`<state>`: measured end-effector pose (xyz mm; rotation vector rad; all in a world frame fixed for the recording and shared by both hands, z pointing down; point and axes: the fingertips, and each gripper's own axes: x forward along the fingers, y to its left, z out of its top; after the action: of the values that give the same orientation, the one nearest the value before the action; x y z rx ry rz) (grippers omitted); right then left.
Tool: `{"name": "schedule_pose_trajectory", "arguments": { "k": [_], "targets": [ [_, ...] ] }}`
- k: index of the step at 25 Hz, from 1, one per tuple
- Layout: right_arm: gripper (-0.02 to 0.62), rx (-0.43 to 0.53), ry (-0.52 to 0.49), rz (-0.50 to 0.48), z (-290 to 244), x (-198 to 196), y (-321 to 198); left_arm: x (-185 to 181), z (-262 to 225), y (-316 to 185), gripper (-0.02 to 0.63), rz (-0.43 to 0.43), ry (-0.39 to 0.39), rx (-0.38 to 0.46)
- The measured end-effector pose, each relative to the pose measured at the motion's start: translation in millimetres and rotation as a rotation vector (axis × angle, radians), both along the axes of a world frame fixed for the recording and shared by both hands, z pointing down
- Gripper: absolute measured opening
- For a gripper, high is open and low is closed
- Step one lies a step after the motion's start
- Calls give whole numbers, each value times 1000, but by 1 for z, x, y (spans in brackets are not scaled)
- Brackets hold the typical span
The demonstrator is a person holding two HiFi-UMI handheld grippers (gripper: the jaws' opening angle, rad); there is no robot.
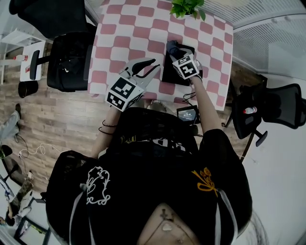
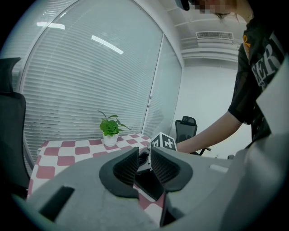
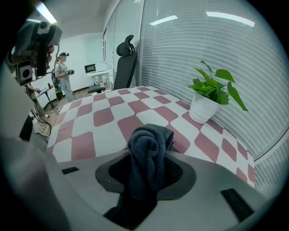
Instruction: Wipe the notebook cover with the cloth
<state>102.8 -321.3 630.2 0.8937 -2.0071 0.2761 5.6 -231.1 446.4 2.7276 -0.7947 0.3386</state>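
Looking down from over the person's head, one sees the checked table [image 1: 119,28] carrying a black notebook [image 1: 171,75] near its front edge, toward the right corner, with a potted plant [image 1: 187,6] at the far edge. The right gripper [image 1: 175,50] sits over the notebook's far end with a dark cloth [image 1: 170,46] bunched at its tip; whether the cloth touches the cover I cannot tell. The left gripper [image 1: 156,63] hangs just beside the notebook's left edge. Its own view shows the jaws a narrow gap apart with nothing between them. The right gripper view shows its jaws clamped on a thick wad of cloth. To wipe well, I'd press that wad flat and draw long overlapping strokes, while the idle gripper pins the notebook's edge against sliding.
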Motion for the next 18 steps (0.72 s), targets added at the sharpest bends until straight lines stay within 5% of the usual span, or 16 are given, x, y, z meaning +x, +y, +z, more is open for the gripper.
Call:
{"name": "schedule_pose_trajectory", "arguments": {
  "k": [18],
  "targets": [
    [133, -69, -30, -186, -3, -25, 116, 20, -1, 13, 91, 34, -5, 6]
  ]
}}
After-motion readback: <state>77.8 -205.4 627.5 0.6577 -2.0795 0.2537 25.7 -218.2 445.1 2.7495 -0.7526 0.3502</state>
